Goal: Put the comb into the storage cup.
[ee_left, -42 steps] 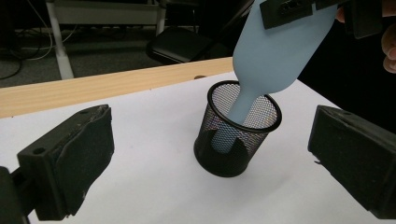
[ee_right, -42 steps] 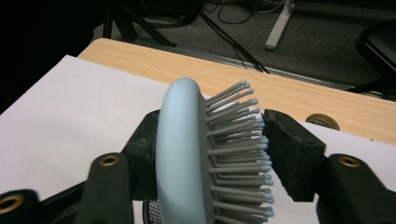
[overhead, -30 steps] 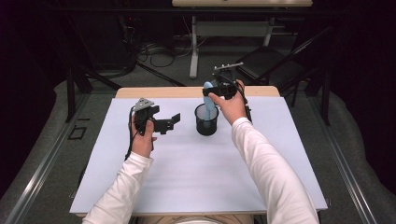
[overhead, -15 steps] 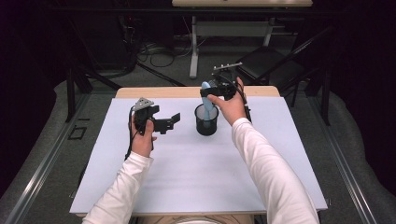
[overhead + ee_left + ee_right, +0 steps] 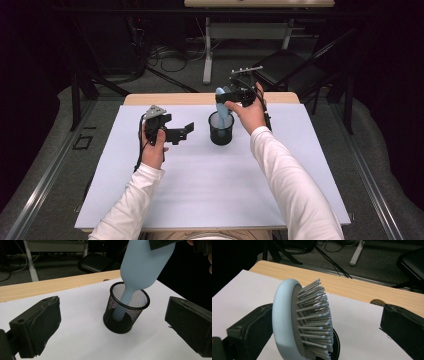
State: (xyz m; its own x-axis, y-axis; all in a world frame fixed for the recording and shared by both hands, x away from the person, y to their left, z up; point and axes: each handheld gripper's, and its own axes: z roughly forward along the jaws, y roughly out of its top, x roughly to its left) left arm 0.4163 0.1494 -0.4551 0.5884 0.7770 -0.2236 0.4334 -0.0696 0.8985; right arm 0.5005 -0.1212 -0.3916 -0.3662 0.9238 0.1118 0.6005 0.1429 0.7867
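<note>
Working on a white table (image 5: 210, 200) with a wood strip along the far edge, me seated at the near side, one gripper per hand. Biggest task thing: pale blue hairbrush (image 5: 222, 107), standing handle-down in the black mesh cup (image 5: 221, 134) near the table's middle, head sticking up above the rim and leaning toward my right gripper (image 5: 234, 96). In the left gripper view the narrow handle goes down inside the cup (image 5: 126, 315) and the wide head (image 5: 146, 262) stays above it; I can't tell whether the handle tip reaches the bottom.

Right gripper (image 5: 327, 322): jaws have just been opening, now spread wide. Brush head (image 5: 287, 322) sits between them, its back close against one pad, the other pad well clear of the bristles (image 5: 317, 315). No pinch, so the brush looks let go and leaning on the rim.

Left gripper (image 5: 184, 131): jaws spread, nothing between them, pointing at the cup from beside it, near but apart.

Handling, my guess: brush is light hard plastic, smooth back likely slippery, stiff bristles with ball tips that flex a bit. Top-heavy in that cup, so it could tip the light mesh cup. Best hold is across the head's edges or the neck, not on the bristles.

Cup: wire mesh, upright, holds the brush handle and nothing else that I can see.
</note>
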